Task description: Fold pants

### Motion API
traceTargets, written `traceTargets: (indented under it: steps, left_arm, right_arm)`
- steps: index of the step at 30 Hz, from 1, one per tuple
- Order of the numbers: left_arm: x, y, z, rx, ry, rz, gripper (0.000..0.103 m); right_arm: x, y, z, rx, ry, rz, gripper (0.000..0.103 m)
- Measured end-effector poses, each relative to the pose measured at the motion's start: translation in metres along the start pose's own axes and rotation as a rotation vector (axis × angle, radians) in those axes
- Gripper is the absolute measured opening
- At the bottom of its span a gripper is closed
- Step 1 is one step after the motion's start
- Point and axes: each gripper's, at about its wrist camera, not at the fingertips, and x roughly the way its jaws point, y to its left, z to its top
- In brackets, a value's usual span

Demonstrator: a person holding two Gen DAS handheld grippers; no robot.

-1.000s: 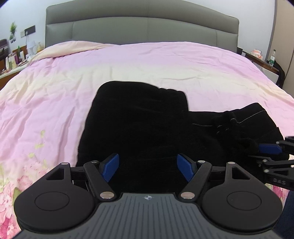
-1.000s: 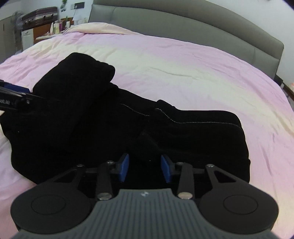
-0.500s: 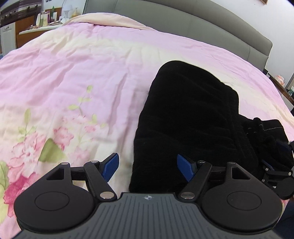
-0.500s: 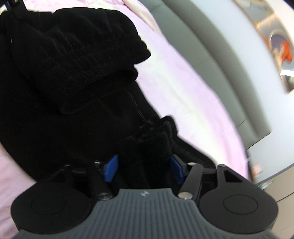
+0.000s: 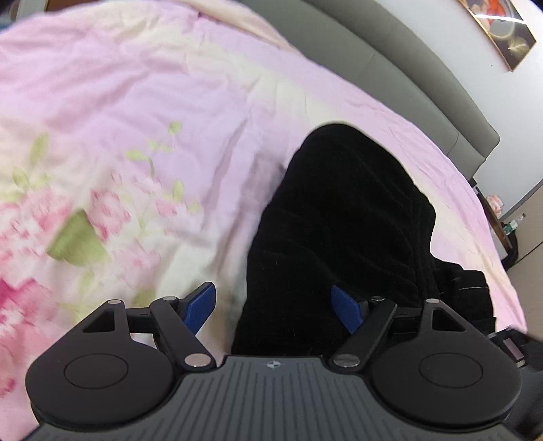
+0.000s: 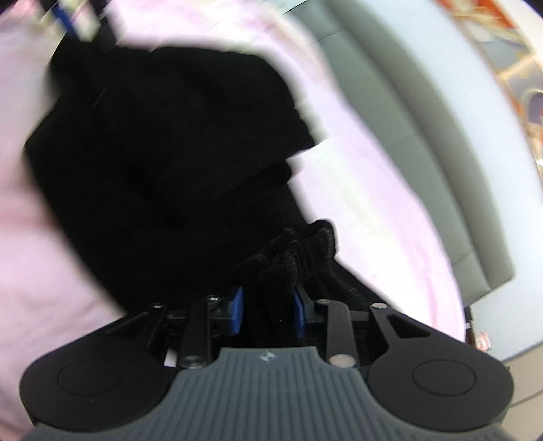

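Observation:
Black pants (image 5: 339,220) lie in a folded heap on the pink bedspread (image 5: 135,101). My left gripper (image 5: 273,305) stands wide at their near left edge, jaws still opening. That edge of the cloth lies between the blue pads (image 5: 202,305) without being pinched; one pad is over the bedspread, the other over the pants. In the right wrist view the pants (image 6: 163,152) fill the middle, blurred. My right gripper (image 6: 268,310) is closing, and a bunched fold of the black fabric (image 6: 292,264) fills the gap between its pads.
A grey padded headboard (image 5: 424,101) runs behind the bed, with a framed picture (image 5: 502,30) on the wall above. A bedside stand with small items (image 5: 502,217) sits past the bed's right side. The bedspread has a floral print (image 5: 68,230) at left.
My left gripper slid from the middle of the pants to their left edge and rolled. My right gripper rolled too, widened around a fold of fabric, then narrowed onto it.

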Motion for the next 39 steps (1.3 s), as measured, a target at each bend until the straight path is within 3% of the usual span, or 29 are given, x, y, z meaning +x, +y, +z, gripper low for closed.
traceTargets:
  steps: [3, 6, 9, 11, 15, 20, 24, 28, 30, 32, 33, 34, 35, 36, 37, 39]
  left_arm:
    - [0.016, 0.006, -0.001, -0.026, 0.033, -0.060, 0.094]
    - [0.021, 0.007, 0.005, -0.025, 0.006, -0.078, 0.094]
    - [0.035, 0.015, 0.011, -0.104, 0.034, -0.146, 0.094]
    - [0.046, 0.019, 0.009, -0.136, 0.083, -0.221, 0.091]
    - [0.051, 0.012, 0.010, -0.094, 0.087, -0.233, 0.090]
    - [0.056, 0.026, 0.030, -0.179, 0.135, -0.298, 0.087]
    - [0.055, 0.018, 0.052, -0.151, 0.145, -0.245, 0.084]
    - [0.063, -0.002, 0.069, -0.015, 0.166, -0.162, 0.085]
    - [0.081, -0.003, 0.072, -0.003, 0.244, -0.177, 0.091]
    - [0.100, 0.002, 0.076, -0.046, 0.316, -0.238, 0.097]
    - [0.107, 0.006, 0.078, -0.074, 0.338, -0.268, 0.098]
    - [0.112, 0.008, 0.079, -0.094, 0.354, -0.295, 0.095]
    - [0.115, 0.007, 0.081, -0.085, 0.365, -0.314, 0.086]
    - [0.116, 0.005, 0.081, -0.054, 0.370, -0.317, 0.059]
    - [0.113, 0.007, 0.082, -0.070, 0.369, -0.323, 0.044]
    - [0.101, 0.018, 0.083, -0.179, 0.352, -0.366, 0.032]
  right_arm:
    - [0.007, 0.010, 0.003, -0.056, 0.003, -0.035, 0.034]
    - [-0.004, -0.027, 0.008, 0.127, 0.000, 0.051, 0.046]
    - [-0.017, -0.082, -0.005, 0.394, 0.001, 0.155, 0.057]
    - [-0.023, -0.120, -0.027, 0.607, 0.005, 0.212, 0.061]
    - [-0.019, -0.201, -0.101, 0.983, 0.002, 0.245, 0.076]
    - [0.025, -0.268, -0.200, 1.327, 0.038, 0.409, 0.077]
    - [0.079, -0.270, -0.226, 1.408, 0.069, 0.635, 0.077]
    - [0.106, -0.241, -0.240, 1.432, 0.060, 0.753, 0.080]
    - [0.130, -0.237, -0.245, 1.493, 0.033, 0.867, 0.080]
    - [0.150, -0.226, -0.243, 1.507, 0.014, 0.964, 0.077]
    - [0.152, -0.221, -0.238, 1.486, -0.007, 0.983, 0.068]
    - [0.157, -0.217, -0.232, 1.474, -0.024, 0.985, 0.064]
    - [0.159, -0.214, -0.228, 1.480, -0.024, 0.975, 0.060]
    - [0.163, -0.212, -0.223, 1.496, -0.014, 0.972, 0.051]
    - [0.163, -0.212, -0.220, 1.505, -0.011, 0.977, 0.047]
    - [0.150, -0.217, -0.212, 1.497, -0.029, 0.984, 0.035]
